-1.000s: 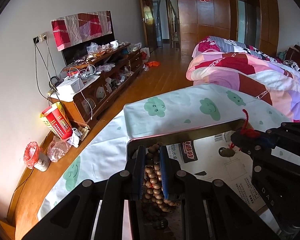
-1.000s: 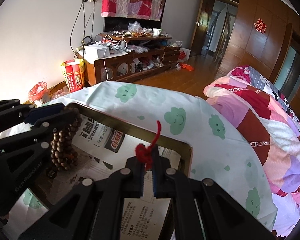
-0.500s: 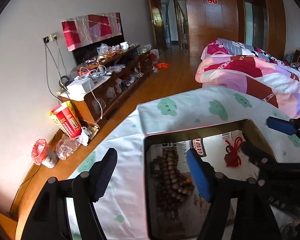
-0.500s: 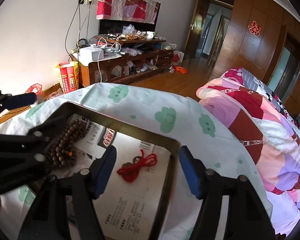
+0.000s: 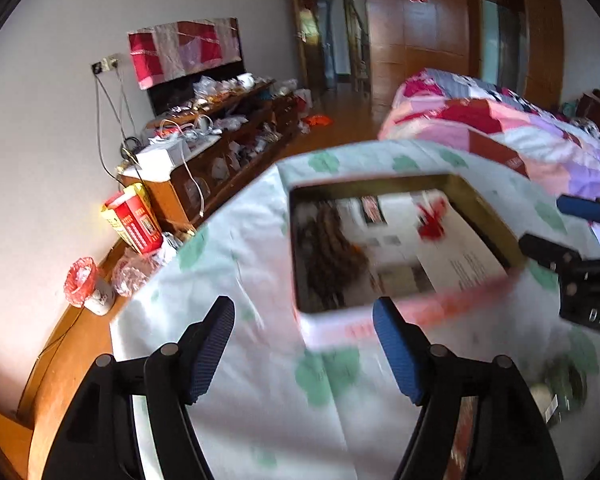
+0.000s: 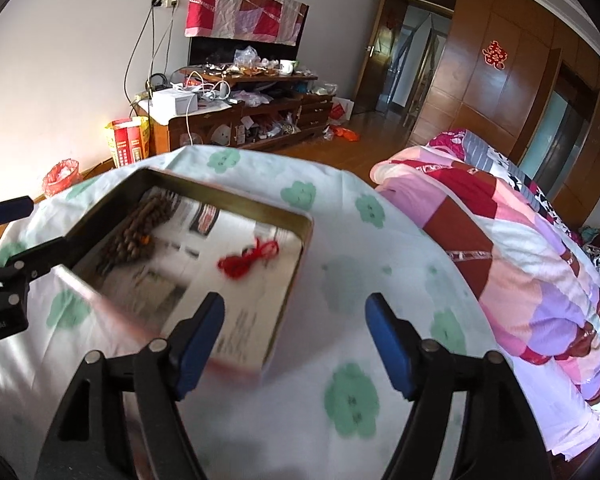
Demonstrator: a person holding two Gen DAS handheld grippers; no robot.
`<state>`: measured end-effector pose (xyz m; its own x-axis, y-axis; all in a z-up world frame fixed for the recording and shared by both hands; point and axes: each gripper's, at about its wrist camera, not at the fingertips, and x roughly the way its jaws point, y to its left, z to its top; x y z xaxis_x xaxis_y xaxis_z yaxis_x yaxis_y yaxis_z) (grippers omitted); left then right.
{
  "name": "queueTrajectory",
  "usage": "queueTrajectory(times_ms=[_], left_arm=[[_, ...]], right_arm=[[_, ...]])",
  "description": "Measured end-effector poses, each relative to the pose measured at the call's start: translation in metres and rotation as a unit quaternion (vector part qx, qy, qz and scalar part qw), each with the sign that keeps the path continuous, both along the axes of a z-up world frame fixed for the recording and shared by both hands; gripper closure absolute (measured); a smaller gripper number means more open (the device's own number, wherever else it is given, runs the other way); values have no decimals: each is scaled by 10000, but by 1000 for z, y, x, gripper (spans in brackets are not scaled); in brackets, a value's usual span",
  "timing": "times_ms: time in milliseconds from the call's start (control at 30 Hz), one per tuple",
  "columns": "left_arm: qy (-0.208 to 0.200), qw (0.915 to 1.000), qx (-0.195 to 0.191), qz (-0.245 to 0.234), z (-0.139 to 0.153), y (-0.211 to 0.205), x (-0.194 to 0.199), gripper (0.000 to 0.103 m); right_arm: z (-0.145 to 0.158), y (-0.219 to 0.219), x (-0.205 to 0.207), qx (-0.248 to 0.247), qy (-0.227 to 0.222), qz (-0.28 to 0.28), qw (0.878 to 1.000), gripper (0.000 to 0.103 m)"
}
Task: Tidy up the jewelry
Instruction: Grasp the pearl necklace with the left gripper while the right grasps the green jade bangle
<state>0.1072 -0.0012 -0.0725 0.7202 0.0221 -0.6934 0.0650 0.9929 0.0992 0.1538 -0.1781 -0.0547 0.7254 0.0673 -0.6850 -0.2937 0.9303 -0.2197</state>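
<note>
While both claws are hanging empty, the left claw (image 5: 304, 350) is standing wide and the right claw (image 6: 294, 342) is opening; the bead bracelet (image 6: 134, 230) and red cord (image 6: 248, 258) are lying in the tin (image 6: 288, 280), mid-frame.

Home bedroom, lived-in. Bed (image 6: 512, 248) at right with patchwork quilt in pink, red, purple. Wooden wardrobe wall (image 6: 492, 92) with red paper double-happiness cutout (image 6: 495, 55) on a panel. Open doorway (image 6: 412, 68) to a hallway, wood plank floor (image 6: 364, 148). Low wooden TV cabinet (image 6: 236, 120) against white wall, cluttered with cables, a white box, cups, plastic bags; dark screen half covered by a red-and-pink cloth (image 6: 244, 12). Wall socket (image 6: 166, 0) with cords hanging down. Red carton (image 6: 126, 146) and small bin with red bag (image 6: 62, 174) on floor. Foreground surface draped in white sheet with green cloud print (image 6: 340, 300).
</note>
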Motion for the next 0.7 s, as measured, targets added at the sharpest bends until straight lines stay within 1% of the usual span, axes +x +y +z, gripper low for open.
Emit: queueTrajectory(times_ms=[100,167,267,400,500,600,700], left_arm=[[99,9997,113,-202,-8,-10,-21,31],[132,9994,156,-267,-12,-16,-29,31],[195,9991,121,-367,-18,-25,-37,31],[234,9989,4,-416,-22,-32,-39,31],[291,9983,57,-506,-27,-37,-38,31],[352,9977,196,-537,-33,-43,-35,31],[456,9971,140,-590,-39,-47,-31,31]], right_arm=[[-2,-9,-23,74,-13,-43,10000,23],[-5,-16,-38,129,-28,-113,9998,23],[-10,-26,-57,230,-12,-249,9994,23],[-21,-40,-77,284,83,-388,9988,23],[-26,-49,-87,334,118,-493,9982,23],[-28,-55,-91,399,137,-537,9977,22],[-28,-55,-94,429,85,-538,9976,19]])
